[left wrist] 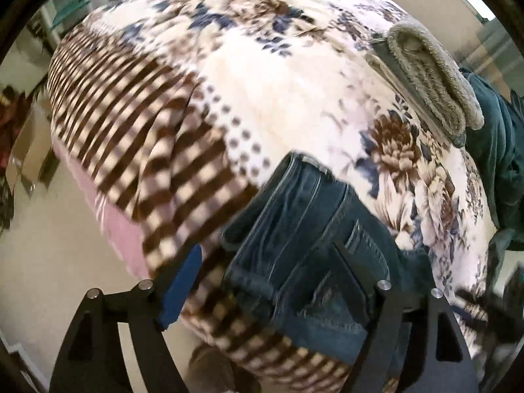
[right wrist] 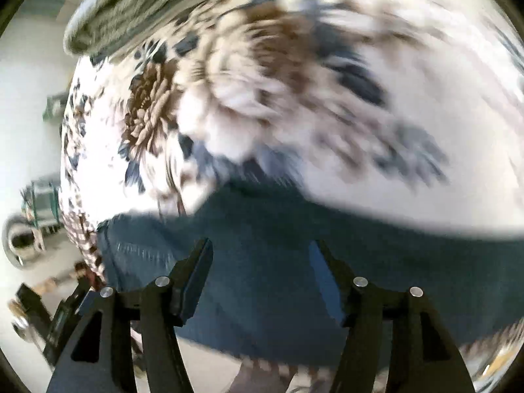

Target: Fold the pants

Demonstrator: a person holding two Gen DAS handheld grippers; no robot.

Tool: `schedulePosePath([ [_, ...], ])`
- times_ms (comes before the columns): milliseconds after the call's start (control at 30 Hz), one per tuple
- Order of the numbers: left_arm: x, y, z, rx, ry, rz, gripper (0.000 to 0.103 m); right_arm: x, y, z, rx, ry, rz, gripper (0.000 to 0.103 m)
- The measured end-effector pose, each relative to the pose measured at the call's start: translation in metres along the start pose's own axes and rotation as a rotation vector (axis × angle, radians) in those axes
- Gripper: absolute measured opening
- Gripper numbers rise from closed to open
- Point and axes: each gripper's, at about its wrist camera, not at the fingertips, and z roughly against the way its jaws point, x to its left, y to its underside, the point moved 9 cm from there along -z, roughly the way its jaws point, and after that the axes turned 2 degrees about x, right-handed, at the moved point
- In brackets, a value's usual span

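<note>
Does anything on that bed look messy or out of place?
Mostly tidy. The jeans lie in a half-folded bundle at the blanket's edge. A dark green garment sits crumpled beside the neat towel stack.

Right wrist view is motion-smeared: floral blanket (right wrist: 294,82) pattern streaks, jeans (right wrist: 262,229) read as a flat dark-blue mass, seams unreadable. Grey folded towel (right wrist: 137,3) cut off by the top edge. Left wrist view: jeans' near end hidden behind the right finger (left wrist: 353,271), teal garment (left wrist: 494,150) cropped at the right rim, checked border soft.
</note>
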Motion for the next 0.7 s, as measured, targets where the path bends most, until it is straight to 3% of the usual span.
schedulePosePath([
  [67,0.003,-0.009,-0.011,0.002,-0.002,-0.002,0.078,0.015,-0.016,-0.031,0.060,0.022,0.055,0.064],
  [133,0.002,-0.014,-0.022,0.016,-0.009,-0.010,0.078,0.009,-0.015,-0.054,0.158,0.041,0.028,0.054],
  [200,0.004,-0.015,-0.037,0.045,-0.016,-0.028,0.078,0.013,-0.019,-0.058,0.153,-0.007,0.005,0.008],
  [367,0.016,-0.004,-0.066,0.151,-0.009,-0.024,0.078,0.019,-0.033,-0.022,0.012,0.030,0.013,0.007],
  [400,0.018,-0.002,-0.069,0.163,-0.011,-0.026,0.078,0.016,-0.038,-0.016,-0.024,0.044,0.000,0.000],
  [467,0.022,0.000,-0.074,0.174,-0.001,-0.023,0.078,0.009,-0.053,0.010,-0.148,0.098,0.012,0.000],
  [533,0.024,0.000,-0.077,0.176,-0.010,-0.033,0.078,0.004,-0.065,0.002,-0.065,-0.062,-0.110,0.000],
  [567,0.023,0.000,-0.078,0.178,-0.009,-0.037,0.078,-0.001,-0.065,0.003,-0.047,-0.078,-0.136,0.000],
  [633,0.023,0.000,-0.080,0.191,-0.008,-0.036,0.078,0.000,-0.063,0.004,-0.012,-0.056,-0.070,0.002],
  [667,0.022,-0.001,-0.079,0.191,-0.007,-0.037,0.078,-0.002,-0.058,0.004,0.009,-0.026,-0.033,0.010],
  [700,0.021,-0.001,-0.079,0.190,-0.004,-0.038,0.078,0.000,-0.050,0.002,0.019,-0.012,-0.006,0.029],
])
